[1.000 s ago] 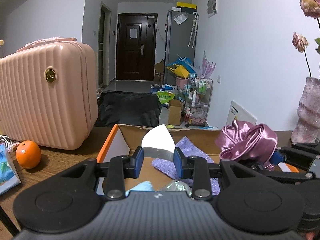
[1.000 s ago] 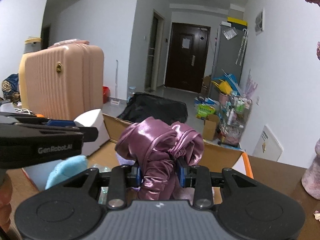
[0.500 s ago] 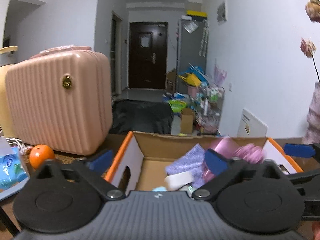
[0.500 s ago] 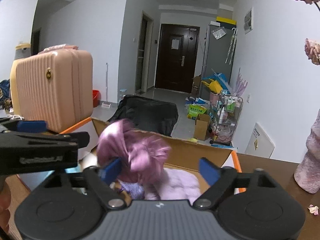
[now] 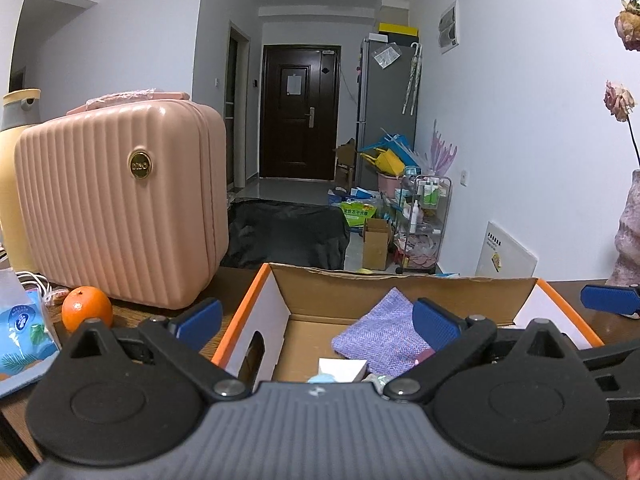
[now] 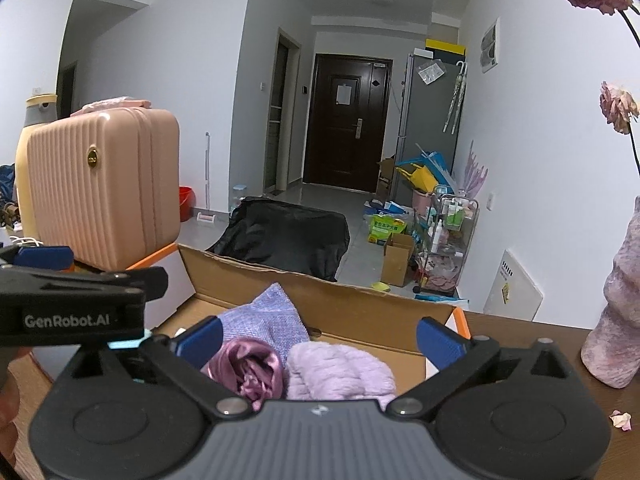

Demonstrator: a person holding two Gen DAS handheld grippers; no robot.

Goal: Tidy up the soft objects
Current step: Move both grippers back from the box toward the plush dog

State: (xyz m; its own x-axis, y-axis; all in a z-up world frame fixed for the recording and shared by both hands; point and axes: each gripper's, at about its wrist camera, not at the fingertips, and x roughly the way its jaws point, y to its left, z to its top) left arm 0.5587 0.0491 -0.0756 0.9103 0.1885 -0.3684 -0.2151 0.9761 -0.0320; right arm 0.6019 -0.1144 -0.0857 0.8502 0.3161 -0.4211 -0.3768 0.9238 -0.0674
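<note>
1. Here, the left hand-held gripper (image 5: 316,318) fills the bottom of the left wrist view with its blue-padded jaws spread wide and nothing between them.
2. Beyond it, in the lower centre, stands an open cardboard box with orange edges (image 5: 400,286) on the brown wooden worktop (image 5: 224,280).
3. Inside the box, a lilac knitted cloth (image 5: 380,334) leans toward the back wall, with a small white block (image 5: 342,369) just in front of it.
4. The right hand-held gripper (image 6: 320,340) sits at the bottom of the right wrist view; its jaws are still opening and clamp nothing.
5. Between and below those jaws, inside the box, lie a crumpled shiny purple satin cloth (image 6: 250,370) and, touching it on the right, a pale lilac fluffy bundle (image 6: 340,372).
6. A ribbed pink hard-shell case (image 5: 120,208) stands on the worktop at the left of the left wrist view, with an orange fruit (image 5: 87,307) near its base.
7. A mottled pink vase (image 6: 618,320) stands on the worktop at the right edge of the right wrist view, apart from the box.
</note>
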